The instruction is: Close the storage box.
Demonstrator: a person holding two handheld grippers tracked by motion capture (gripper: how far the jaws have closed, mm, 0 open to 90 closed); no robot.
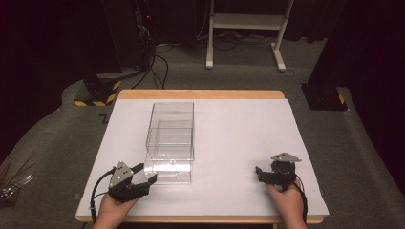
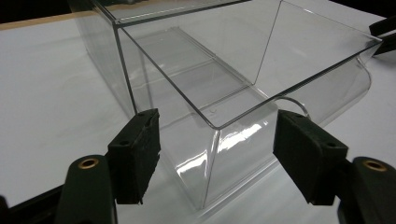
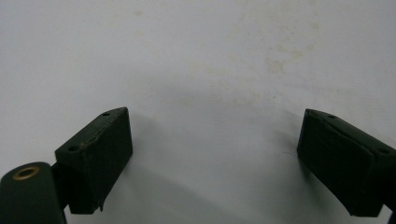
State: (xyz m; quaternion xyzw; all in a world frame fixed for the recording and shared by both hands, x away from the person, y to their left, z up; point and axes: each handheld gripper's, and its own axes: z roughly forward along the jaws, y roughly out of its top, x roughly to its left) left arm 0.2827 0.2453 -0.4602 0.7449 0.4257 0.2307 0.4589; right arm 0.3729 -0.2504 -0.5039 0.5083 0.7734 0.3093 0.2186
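Two grippers are seen spread in the high view, left gripper (image 1: 142, 174) beside the clear box (image 1: 170, 138) mid-table, right gripper (image 1: 265, 172) well apart | left gripper view: box corner framed between released jaws (no contact evident) | right gripper view: bare table (image 3: 210, 70) faced; nothing judged grasped yet.

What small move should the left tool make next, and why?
Probably ease the left tool forward and close on the near corner of the clear box: its jaws stand open on either side of that corner, not touching it, while the right tool rests apart.
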